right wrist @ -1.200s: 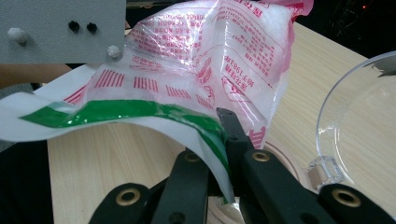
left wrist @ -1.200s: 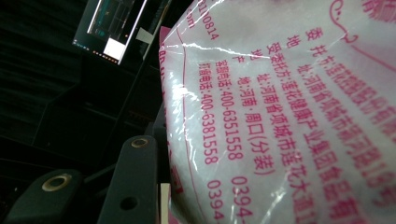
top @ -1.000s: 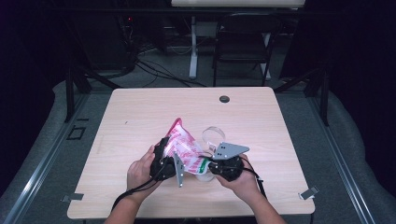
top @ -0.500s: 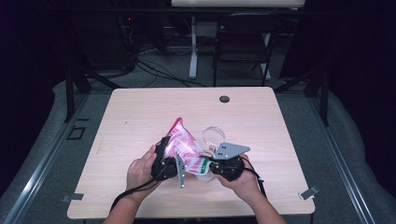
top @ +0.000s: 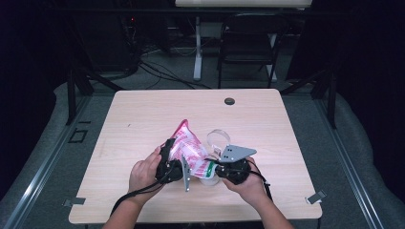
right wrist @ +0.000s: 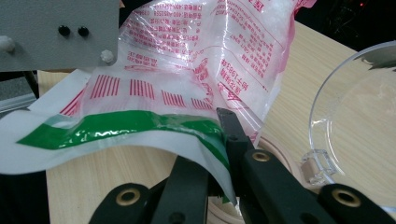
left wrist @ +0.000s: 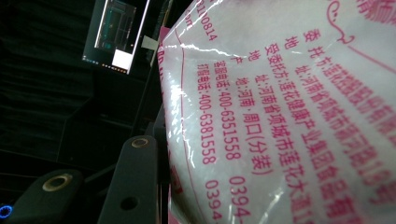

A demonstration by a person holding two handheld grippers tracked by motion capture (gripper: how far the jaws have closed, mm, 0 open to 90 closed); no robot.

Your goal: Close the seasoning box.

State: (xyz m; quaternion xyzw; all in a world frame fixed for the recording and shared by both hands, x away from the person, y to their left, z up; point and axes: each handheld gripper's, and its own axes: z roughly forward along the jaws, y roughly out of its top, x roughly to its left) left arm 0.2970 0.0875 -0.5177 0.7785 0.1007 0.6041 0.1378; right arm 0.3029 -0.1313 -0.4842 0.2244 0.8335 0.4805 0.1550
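A pink-and-white printed bag (top: 187, 149) of white granules is being held above the near middle of the table (top: 143, 114), between both grippers. The right gripper (right wrist: 224, 154) is being kept clenched on the bag's green-striped edge (right wrist: 116, 127); its jaws are being pressed together with the film pinched between them. The left gripper (top: 168, 160) is being held against the bag's other side; one of its jaws is being seen beside the film in the left gripper view, but whether the bag is actually being gripped there cannot be told.

A clear round container (right wrist: 359, 116) is standing just beside the bag, on the right-hand side, with a wooden rim (right wrist: 275, 154) lying under the gripped corner. No granules are being seen inside the clear container.

Judged stage: the bag is being lifted and steadied, apparently for opening or pouring. Whether the seal is being opened already cannot be told. Tipping the contents out is judged as not yet done.
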